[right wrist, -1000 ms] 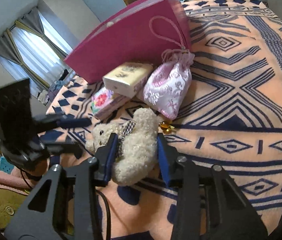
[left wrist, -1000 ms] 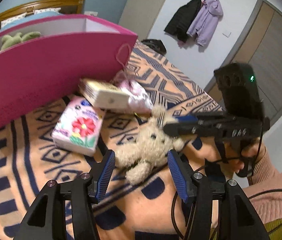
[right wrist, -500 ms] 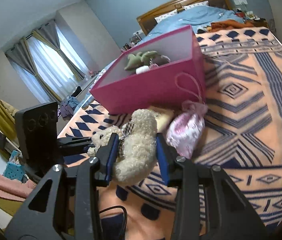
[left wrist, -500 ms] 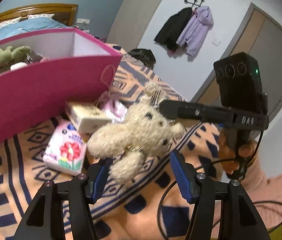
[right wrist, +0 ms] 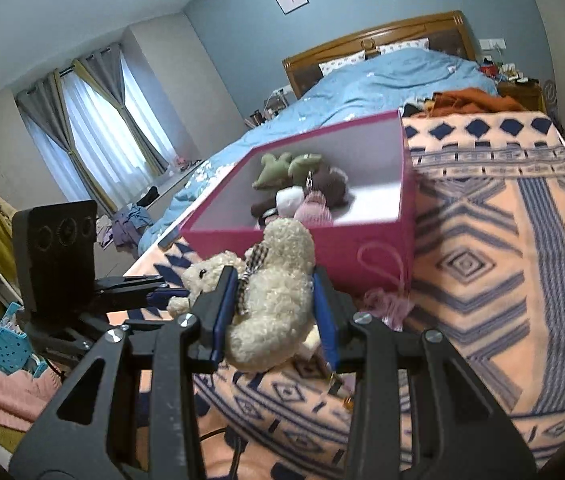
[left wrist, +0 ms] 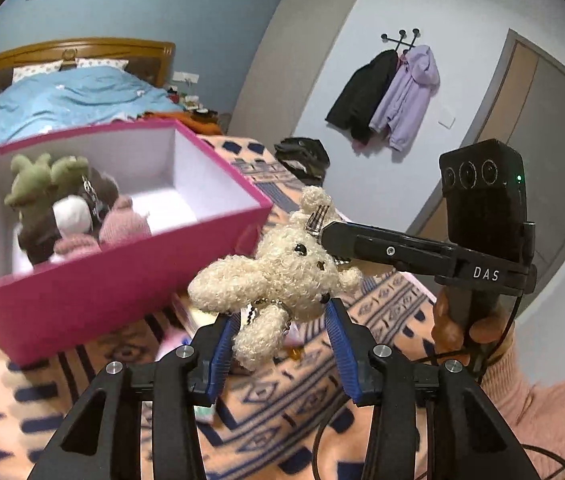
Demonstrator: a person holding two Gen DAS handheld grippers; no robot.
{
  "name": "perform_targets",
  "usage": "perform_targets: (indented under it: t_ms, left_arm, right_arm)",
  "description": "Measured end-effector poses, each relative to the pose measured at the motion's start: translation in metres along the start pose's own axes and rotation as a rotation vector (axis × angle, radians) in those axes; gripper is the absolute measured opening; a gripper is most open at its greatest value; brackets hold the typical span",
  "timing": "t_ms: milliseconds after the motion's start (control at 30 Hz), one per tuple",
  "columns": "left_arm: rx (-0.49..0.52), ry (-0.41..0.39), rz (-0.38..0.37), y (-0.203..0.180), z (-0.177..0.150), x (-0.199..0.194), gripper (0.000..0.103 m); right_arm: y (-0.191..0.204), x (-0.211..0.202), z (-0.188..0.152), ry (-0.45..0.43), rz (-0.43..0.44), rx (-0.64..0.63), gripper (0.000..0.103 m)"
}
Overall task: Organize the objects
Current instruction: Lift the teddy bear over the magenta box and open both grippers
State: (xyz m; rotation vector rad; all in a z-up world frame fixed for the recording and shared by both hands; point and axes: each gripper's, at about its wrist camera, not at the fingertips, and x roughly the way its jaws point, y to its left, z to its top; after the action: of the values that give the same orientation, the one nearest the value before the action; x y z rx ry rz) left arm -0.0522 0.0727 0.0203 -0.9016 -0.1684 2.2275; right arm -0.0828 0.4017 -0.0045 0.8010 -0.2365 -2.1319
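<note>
Teddy bear (right wrist: 270,292) lifted — left claw (left wrist: 278,354) narrowing.

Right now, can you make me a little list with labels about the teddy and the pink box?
teddy: cream teddy bear, lifted off the blanket
held by: right gripper, jaws shut on its body
left gripper: jaws have just been closing, a teddy leg hangs between them; whether the pads press on it I cannot tell
pink box: open on top
inside box: green plush, brown, white and pink toys
</note>
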Motion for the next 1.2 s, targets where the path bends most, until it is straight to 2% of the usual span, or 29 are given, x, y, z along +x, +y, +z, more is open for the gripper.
perform_targets:
  t_ms: [333,667,1067,1200]
  left_arm:
    - [0.016,-0.020,0.071,0.013,0.035,0.012,0.045]
    - [-0.002,-0.002,0.123,0.033,0.057,0.030,0.045]
    - [-0.035,0.047,0.180,0.056,0.066,0.058,0.045]
    - [-0.046,0.061,0.194,0.063,0.065,0.063,0.045]
  right_arm:
    - [-0.012,0.016,0.038,-0.028,-0.029,-0.003,0.040]
    - [-0.027,0.041,0.058,-0.002,-0.066,-0.003,0.040]
    - [-0.046,0.073,0.070,0.047,-0.149,0.000,0.042]
    - [-0.049,0.082,0.069,0.062,-0.203,-0.002,0.046]
